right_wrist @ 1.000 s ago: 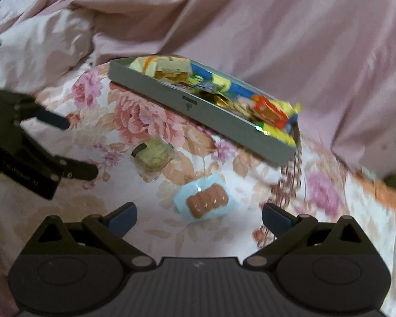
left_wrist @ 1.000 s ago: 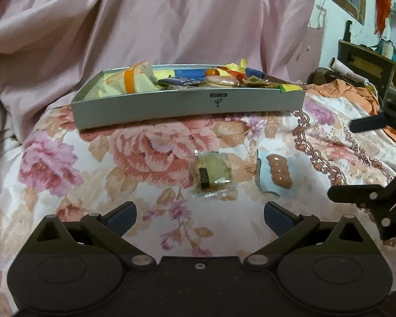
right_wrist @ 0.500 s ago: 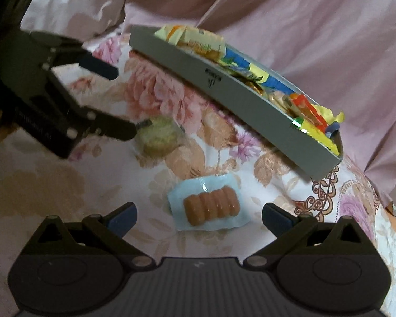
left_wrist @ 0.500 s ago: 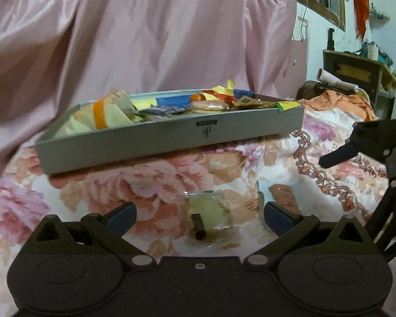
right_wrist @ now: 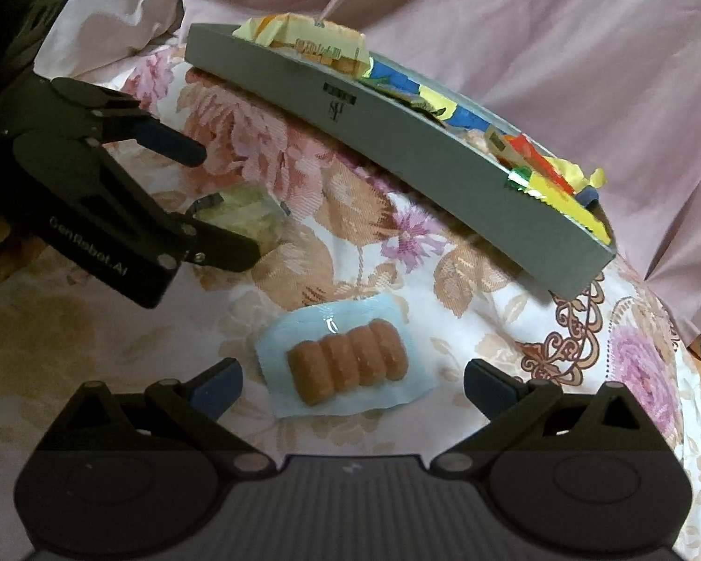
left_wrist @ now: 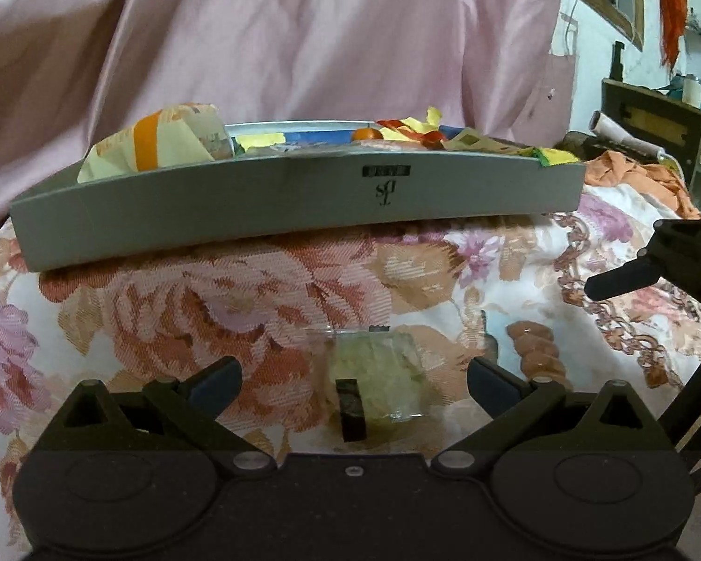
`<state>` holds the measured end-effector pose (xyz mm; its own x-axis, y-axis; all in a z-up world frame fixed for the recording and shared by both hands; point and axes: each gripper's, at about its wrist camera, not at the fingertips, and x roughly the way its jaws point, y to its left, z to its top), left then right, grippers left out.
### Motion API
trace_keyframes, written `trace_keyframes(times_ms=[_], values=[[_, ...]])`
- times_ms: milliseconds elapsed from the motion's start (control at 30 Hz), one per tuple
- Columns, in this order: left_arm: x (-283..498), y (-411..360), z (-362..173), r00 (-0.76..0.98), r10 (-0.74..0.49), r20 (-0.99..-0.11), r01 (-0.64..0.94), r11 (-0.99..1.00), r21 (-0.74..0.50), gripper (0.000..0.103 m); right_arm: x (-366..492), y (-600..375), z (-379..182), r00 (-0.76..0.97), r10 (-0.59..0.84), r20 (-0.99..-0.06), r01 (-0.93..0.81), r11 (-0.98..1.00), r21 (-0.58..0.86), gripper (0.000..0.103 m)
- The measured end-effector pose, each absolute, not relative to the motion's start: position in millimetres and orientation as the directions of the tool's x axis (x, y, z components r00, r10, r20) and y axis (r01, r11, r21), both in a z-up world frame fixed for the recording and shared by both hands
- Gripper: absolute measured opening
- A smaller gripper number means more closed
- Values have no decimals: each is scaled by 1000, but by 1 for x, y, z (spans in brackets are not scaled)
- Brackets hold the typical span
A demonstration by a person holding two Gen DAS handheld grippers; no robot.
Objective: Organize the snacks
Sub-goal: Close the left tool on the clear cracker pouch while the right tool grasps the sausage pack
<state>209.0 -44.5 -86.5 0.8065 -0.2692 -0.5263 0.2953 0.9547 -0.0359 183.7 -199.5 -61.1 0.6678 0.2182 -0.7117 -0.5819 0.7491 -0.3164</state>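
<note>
A grey box [left_wrist: 275, 205] full of wrapped snacks sits on the floral cloth; it also shows in the right wrist view [right_wrist: 397, 140]. A clear-wrapped green snack [left_wrist: 374, 378] lies between the fingers of my open left gripper [left_wrist: 353, 381]. In the right wrist view the left gripper [right_wrist: 224, 205] straddles that green snack [right_wrist: 247, 215]. A blue packet of brown ridged biscuit [right_wrist: 346, 364] lies between the fingers of my open right gripper [right_wrist: 350, 385]; it also shows in the left wrist view [left_wrist: 532, 350]. Neither gripper touches its snack.
Pink draped fabric [left_wrist: 304, 37] rises behind the box. At the far right stand a wooden shelf [left_wrist: 654, 117] and orange cloth [left_wrist: 631, 173]. The floral cloth [right_wrist: 444, 290] slopes down at its right edge.
Both grippers have moved down and forward. The green snack now lies between the left fingers, and the blue packet between the right fingers. Both stay open.
</note>
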Motion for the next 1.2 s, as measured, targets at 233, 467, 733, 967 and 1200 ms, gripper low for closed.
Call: trace_keyframes(times_ms=[233, 467, 733, 967, 1200], values=[[213, -48, -93, 799, -263, -541, 301, 953, -18, 97, 197, -201, -70, 650, 226, -726, -597, 742, -304, 103], [215, -49, -90, 802, -267, -534, 303, 953, -21, 86, 206, -202, -73, 629, 275, -727, -632, 725, -273, 103], [213, -53, -90, 785, -279, -553, 335, 942, -1, 56, 215, -209, -74, 592, 308, -745, -632, 751, -192, 103], [207, -53, -87, 757, -268, -596, 335, 942, 2, 50, 216, -208, -75, 569, 323, -756, -620, 773, -136, 95], [194, -34, -82, 707, -229, -669, 235, 968, -84, 50, 210, -201, -76, 565, 315, -762, -607, 785, -126, 92]])
